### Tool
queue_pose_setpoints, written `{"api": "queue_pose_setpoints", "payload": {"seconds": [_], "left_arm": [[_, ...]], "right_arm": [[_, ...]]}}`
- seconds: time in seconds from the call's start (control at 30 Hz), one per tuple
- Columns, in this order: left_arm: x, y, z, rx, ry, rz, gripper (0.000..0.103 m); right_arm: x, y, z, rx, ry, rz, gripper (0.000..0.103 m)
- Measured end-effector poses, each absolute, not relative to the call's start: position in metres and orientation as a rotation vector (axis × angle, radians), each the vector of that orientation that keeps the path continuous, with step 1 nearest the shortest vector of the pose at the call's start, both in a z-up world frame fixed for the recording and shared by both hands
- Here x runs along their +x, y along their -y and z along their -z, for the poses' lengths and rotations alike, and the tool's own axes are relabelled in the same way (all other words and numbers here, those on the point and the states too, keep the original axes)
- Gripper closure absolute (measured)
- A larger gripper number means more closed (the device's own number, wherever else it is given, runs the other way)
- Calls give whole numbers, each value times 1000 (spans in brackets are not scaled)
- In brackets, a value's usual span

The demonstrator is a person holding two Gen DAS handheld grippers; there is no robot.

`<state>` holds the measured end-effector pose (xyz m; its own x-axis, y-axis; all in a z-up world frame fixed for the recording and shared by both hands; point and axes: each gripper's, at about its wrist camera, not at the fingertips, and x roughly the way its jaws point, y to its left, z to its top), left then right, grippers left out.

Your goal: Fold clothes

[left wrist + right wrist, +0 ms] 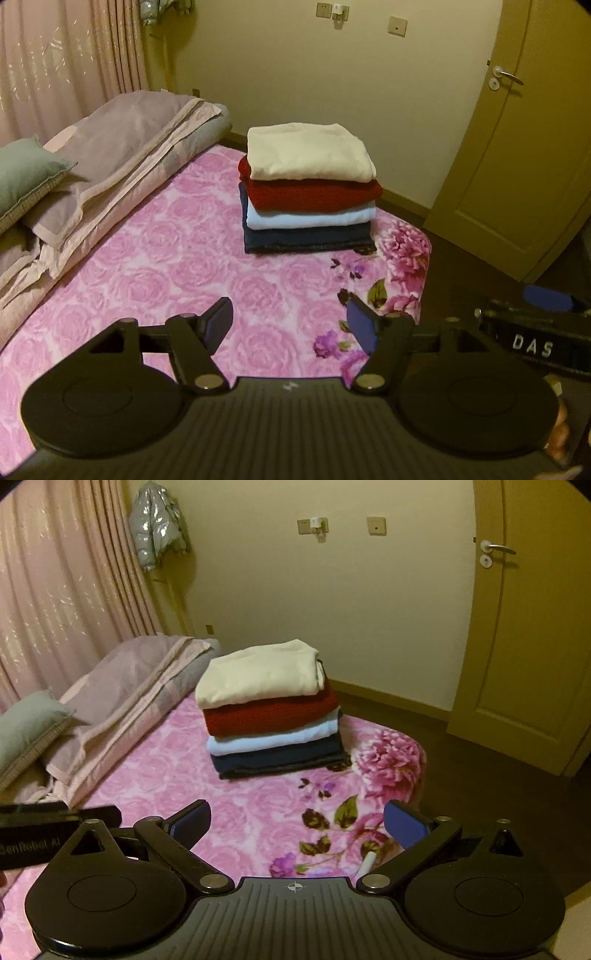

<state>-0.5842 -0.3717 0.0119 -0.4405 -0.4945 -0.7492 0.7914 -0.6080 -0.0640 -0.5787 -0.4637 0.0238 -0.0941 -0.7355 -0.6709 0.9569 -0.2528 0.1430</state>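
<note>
A stack of folded clothes sits on the pink floral bed cover near the far corner of the bed: a cream piece on top, then red, light blue and dark navy. It also shows in the right wrist view. My left gripper is open and empty, held above the cover well short of the stack. My right gripper is open and empty, also short of the stack. The right gripper's body shows at the right in the left wrist view.
A folded lilac quilt and a green pillow lie along the bed's left side by pink curtains. A closed door stands at the right beyond dark floor. A silver jacket hangs in the corner.
</note>
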Motion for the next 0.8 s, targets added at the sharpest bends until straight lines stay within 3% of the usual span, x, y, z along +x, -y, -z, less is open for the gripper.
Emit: {"api": "queue_pose_setpoints", "payload": {"seconds": [0.8], "left_arm": [[-608,367,9,956,-580,1990,38]], "right_arm": [[-595,475,6,874,-517,1596,1]]}}
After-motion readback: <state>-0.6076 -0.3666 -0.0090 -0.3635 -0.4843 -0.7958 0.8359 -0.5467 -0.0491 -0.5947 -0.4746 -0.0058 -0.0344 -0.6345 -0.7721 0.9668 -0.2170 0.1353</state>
